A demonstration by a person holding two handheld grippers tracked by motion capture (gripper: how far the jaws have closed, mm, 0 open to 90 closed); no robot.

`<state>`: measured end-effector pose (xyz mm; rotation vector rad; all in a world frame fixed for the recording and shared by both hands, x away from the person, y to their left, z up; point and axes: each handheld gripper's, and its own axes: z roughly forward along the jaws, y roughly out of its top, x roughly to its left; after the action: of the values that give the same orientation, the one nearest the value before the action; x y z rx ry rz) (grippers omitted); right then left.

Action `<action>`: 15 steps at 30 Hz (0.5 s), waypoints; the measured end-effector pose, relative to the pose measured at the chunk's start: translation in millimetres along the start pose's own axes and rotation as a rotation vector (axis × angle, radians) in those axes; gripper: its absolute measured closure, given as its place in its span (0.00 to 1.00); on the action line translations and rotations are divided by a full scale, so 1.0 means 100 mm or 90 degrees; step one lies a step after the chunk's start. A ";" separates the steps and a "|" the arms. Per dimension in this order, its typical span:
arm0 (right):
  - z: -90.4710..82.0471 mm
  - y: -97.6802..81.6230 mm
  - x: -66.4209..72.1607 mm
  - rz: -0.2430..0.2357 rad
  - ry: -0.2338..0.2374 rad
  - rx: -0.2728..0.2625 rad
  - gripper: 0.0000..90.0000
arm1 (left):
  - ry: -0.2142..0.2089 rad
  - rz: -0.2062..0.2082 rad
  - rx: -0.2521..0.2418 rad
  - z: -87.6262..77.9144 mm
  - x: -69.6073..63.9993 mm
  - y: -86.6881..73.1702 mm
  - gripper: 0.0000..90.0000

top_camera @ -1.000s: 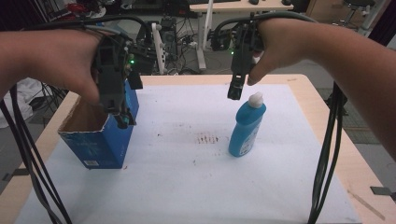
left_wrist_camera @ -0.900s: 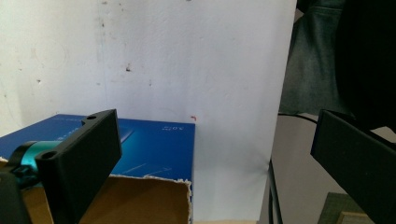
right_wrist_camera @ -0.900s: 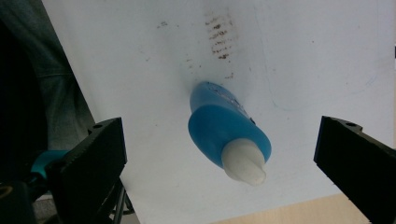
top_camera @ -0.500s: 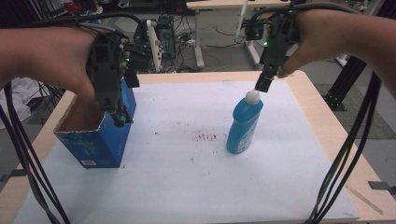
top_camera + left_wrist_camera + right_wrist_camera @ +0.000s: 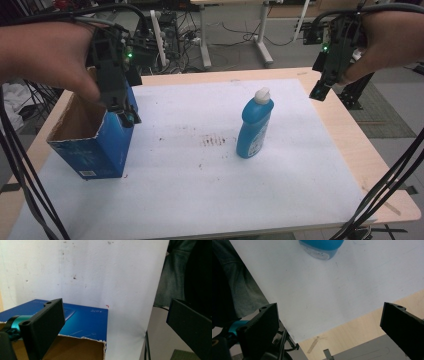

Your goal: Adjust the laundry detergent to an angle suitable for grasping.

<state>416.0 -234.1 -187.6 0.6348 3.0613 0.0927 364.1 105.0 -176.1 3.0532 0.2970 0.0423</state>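
Observation:
A blue cardboard box [image 5: 100, 147] with an open, torn top stands at the left of the white sheet [image 5: 200, 195]. My left gripper [image 5: 126, 114] hangs over the box's right rim. In the left gripper view the gripper [image 5: 115, 325] is open, with the box's blue wall [image 5: 82, 322] below and between the wide-apart jaws. A blue bottle [image 5: 254, 127] with a white cap stands upright mid-table. My right gripper [image 5: 320, 92] is raised to the right of it, clear of the cap. In the right gripper view it [image 5: 329, 325] is open and empty, and the bottle's base [image 5: 322, 247] shows at the top edge.
The sheet covers most of a wooden table [image 5: 350, 145], whose bare right strip lies under my right gripper. Brown stains [image 5: 215, 140] mark the sheet left of the bottle. Desk legs and cables [image 5: 200, 30] stand beyond the far edge. Black cables [image 5: 385, 190] trail from both hands.
My right gripper has drawn away from the bottle's cap, up and to the right. The bottle stays upright in place. The left gripper has held still over the box.

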 end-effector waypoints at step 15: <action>-0.02 -0.15 0.06 0.017 -0.010 0.001 0.02 | -0.017 -0.113 -0.112 -0.05 -0.01 0.08 0.02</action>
<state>404.8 -245.8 -186.6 0.6731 3.0391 0.0843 364.7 97.3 -170.1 2.8386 0.5302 0.0177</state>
